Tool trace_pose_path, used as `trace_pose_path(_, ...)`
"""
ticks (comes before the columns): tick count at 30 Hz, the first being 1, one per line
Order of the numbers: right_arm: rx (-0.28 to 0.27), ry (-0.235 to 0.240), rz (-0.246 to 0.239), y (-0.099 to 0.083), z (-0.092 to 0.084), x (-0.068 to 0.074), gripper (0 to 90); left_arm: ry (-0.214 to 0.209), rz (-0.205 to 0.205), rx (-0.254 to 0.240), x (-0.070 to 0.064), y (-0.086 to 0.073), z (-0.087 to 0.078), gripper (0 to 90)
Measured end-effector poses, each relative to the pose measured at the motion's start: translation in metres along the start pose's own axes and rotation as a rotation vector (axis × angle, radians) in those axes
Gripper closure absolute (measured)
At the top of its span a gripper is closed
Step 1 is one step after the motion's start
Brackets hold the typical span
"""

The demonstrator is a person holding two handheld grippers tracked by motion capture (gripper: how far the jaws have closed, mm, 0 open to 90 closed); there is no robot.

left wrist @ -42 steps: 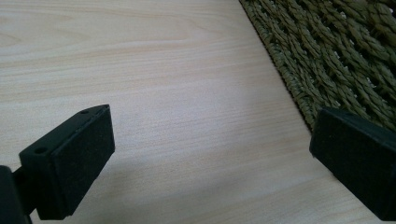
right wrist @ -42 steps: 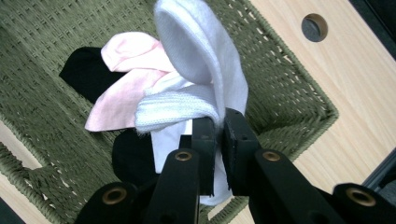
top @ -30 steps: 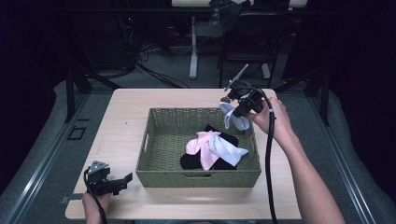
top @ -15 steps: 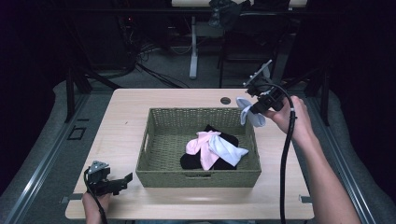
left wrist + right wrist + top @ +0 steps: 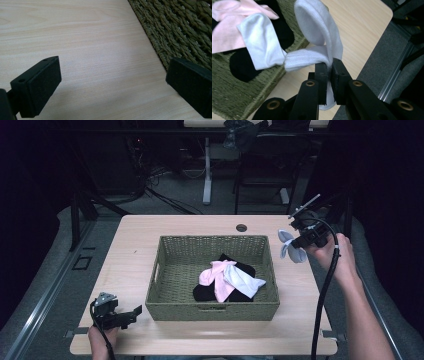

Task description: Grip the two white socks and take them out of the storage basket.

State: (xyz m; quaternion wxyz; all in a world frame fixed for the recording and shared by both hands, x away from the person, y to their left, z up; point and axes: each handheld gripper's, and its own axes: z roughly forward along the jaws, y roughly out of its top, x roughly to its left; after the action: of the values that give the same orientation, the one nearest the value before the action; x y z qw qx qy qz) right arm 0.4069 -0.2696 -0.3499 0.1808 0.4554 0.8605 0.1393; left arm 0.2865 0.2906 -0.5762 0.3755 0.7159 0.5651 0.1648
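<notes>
Holding a white sock [image 5: 290, 245] clear of the table [image 5: 140, 250], the right gripper [image 5: 300, 241] sits at about three o'clock from the woven basket [image 5: 165, 265], just past the basket's right wall and above the bare wood there. In the right gripper view its two black jaws are pressed together on the sock [image 5: 322, 37], the ribbed cuff folded over the left jaw and the foot part standing up in a loop beyond the right gripper [image 5: 329, 72]; a bit of white fabric also hangs below the pads. The person's right hand [image 5: 332, 257] grips the tool, with its cable curving down along the forearm.

Inside the basket, toward its five o'clock part, lie a pink sock [image 5: 215, 275], another white sock [image 5: 242, 282] and black socks [image 5: 235, 267] piled together, touching one another.

The left gripper [image 5: 131, 312] rests low over the table at about eight o'clock from the basket, near its front left corner. In the left gripper view its jaws stand wide apart with bare wood between them, the basket's weave [image 5: 180, 30] just beside the right-hand jaw
</notes>
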Motion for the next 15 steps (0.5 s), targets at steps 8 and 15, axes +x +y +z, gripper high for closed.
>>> trace_pose_path(8, 0.056, 0.005, 0.048, -0.022, 0.031, -0.008, 84.3, 0.000, -0.002, -0.002, 0.000, 0.000, -0.001, 0.3)
trace_pose_path(15, 0.131, 0.003, 0.066, -0.036, 0.070, -0.008, 84.4, 0.000, -0.003, -0.007, 0.000, 0.000, 0.000, 0.2)
